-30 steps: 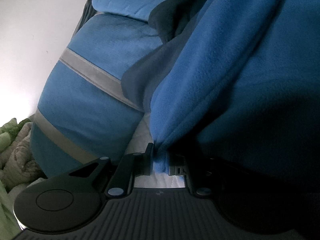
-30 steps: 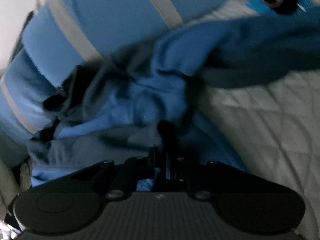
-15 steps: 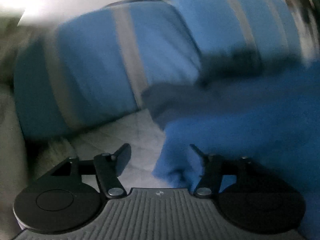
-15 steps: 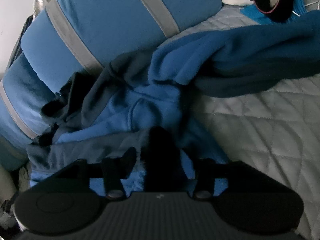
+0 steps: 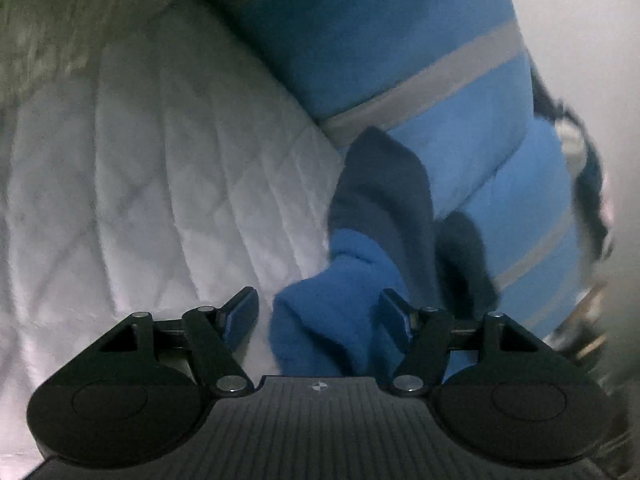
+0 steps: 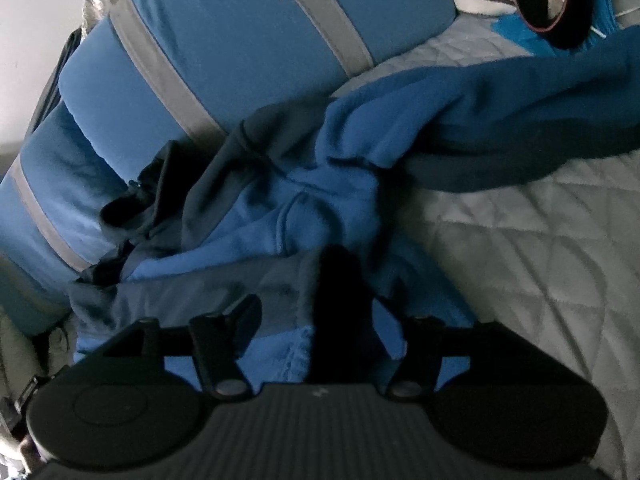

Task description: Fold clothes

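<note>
Fleece garment [image 6: 320, 200], blue with dark grey panels and soft to the eye, lies crumpled on the white quilted bedcover [image 5: 160, 184], heaped against a blue rolled bolster with grey bands [image 6: 240, 40]. At the left gripper [image 5: 318, 314] the jaws stand spread, and a blue fold of the cloth lies between them, nearer the right-hand finger; neither finger is pressed on it. At the right gripper [image 6: 320, 316] the jaws are likewise apart over the near edge of the garment, where a dark part — I cannot tell whether cloth or shadow — stands up between the fingers; nothing is pinched there either, as far as shows. One long blue limb of the garment [image 6: 500, 120], a sleeve by its look, runs off to the right across the bedcover. The fabric should be light, limp and thick: it will sag and bunch, not slip, and keeps no crease unaided. Good holds would be a hem, a cuff or a shoulder seam, where the layers are doubled — a pinch in mid-panel would lift only a peak and leave the rest in its heap.
</note>
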Action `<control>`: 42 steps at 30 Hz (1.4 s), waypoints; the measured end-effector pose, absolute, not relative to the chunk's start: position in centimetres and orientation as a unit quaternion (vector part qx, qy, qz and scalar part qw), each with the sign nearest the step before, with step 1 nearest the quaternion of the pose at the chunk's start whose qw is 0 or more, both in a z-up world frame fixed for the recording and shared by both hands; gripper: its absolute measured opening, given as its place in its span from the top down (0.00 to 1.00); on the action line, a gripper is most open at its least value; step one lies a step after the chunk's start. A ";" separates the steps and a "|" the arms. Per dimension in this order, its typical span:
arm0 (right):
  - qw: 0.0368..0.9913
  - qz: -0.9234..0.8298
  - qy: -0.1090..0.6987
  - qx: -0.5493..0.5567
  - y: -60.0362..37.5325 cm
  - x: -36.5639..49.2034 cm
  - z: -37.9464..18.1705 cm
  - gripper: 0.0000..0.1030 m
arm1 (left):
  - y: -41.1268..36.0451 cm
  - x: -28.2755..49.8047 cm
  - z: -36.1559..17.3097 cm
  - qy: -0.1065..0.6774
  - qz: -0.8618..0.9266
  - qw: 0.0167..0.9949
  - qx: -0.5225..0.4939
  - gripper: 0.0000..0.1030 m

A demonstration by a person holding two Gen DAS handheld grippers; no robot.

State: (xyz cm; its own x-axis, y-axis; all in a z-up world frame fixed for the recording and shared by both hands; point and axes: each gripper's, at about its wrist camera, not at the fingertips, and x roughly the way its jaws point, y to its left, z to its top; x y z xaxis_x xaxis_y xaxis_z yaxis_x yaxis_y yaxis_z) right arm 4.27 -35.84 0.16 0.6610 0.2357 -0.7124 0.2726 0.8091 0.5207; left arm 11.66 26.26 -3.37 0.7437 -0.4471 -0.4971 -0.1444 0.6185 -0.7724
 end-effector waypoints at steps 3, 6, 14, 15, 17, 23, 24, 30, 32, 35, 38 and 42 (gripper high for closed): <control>0.855 -0.004 0.415 0.312 -35.6 4.3 0.1 0.28 | 26.3 12.3 -4.0 0.347 -0.104 0.815 -0.453 0.35; 0.856 -0.002 0.415 0.310 -35.4 4.3 0.1 0.28 | 25.7 12.8 -4.2 0.347 -0.106 0.822 -0.440 0.36; 0.855 0.001 0.414 0.312 -35.4 4.2 0.3 0.27 | 24.7 12.6 -4.4 0.326 -0.106 0.842 -0.415 0.38; 0.855 0.001 0.414 0.312 -35.4 4.2 0.3 0.27 | 24.7 12.4 -4.3 0.325 -0.108 0.844 -0.412 0.38; 0.855 -0.003 0.412 0.314 -35.6 4.1 0.4 0.27 | 24.9 12.2 -4.4 0.327 -0.115 0.844 -0.409 0.43; 0.868 0.012 0.394 0.302 -34.3 3.8 1.9 0.27 | 25.3 11.8 -5.0 0.328 -0.086 0.827 -0.448 0.64; 0.873 0.019 0.388 0.295 -33.9 3.8 2.3 0.27 | 25.1 11.6 -5.0 0.329 -0.075 0.826 -0.452 0.68; 0.924 0.066 0.325 0.192 -29.1 3.6 5.4 0.27 | 22.9 11.2 -3.1 0.344 -0.017 0.843 -0.414 0.73; 0.939 0.068 0.308 0.136 -26.6 3.9 6.5 0.27 | 22.3 11.3 -2.6 0.347 -0.005 0.850 -0.396 0.74; 0.939 0.100 0.310 0.109 -22.6 5.9 7.9 0.27 | 21.6 11.3 -2.0 0.351 0.011 0.858 -0.375 0.74; 0.937 0.134 0.312 0.087 -18.4 8.2 9.4 0.27 | 21.4 11.2 -1.8 0.355 0.022 0.858 -0.370 0.74; 0.930 0.186 0.313 0.039 -12.2 12.5 10.8 0.24 | 21.2 11.2 -1.4 0.361 0.031 0.853 -0.375 0.74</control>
State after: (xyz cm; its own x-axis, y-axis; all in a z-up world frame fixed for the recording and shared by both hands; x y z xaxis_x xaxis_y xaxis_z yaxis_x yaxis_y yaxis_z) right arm 12.52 -12.17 10.78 0.7345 0.3709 -0.5683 -0.3217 0.9277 0.1896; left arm 11.21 21.18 -1.45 0.7375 -0.2182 -0.6391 -0.3227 0.7175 -0.6173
